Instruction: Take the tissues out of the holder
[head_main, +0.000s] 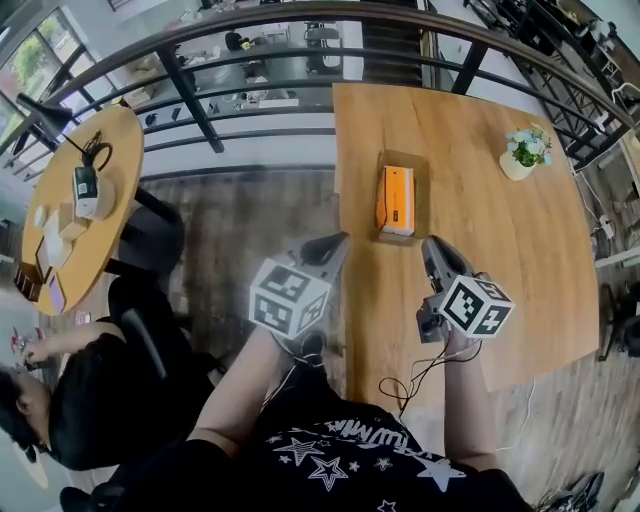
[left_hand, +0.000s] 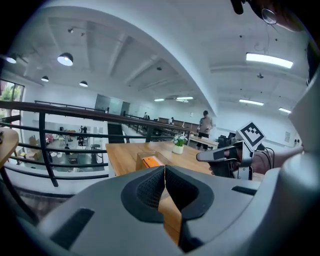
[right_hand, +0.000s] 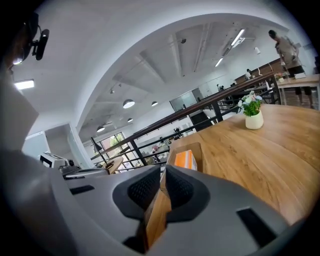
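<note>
Table (head_main: 520, 250) matt grained wood; holder (head_main: 400, 160) wood; tissue pack (head_main: 396, 200) glossy plastic; left tongs (left_hand: 164, 169) matt plastic.

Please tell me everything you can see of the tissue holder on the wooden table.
The tissue holder is an open-topped rectangular box with thin brownish walls. It stands flat on the wooden table, near its left edge in the head view. An orange tissue pack lies inside. Nothing else touches it.

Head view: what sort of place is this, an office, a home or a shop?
Most likely an open-plan office or shared work space on an upper floor. A black railing looks down on a lower level, a wooden table stands beside it, and the left gripper view shows desks under ceiling lamps.
</note>
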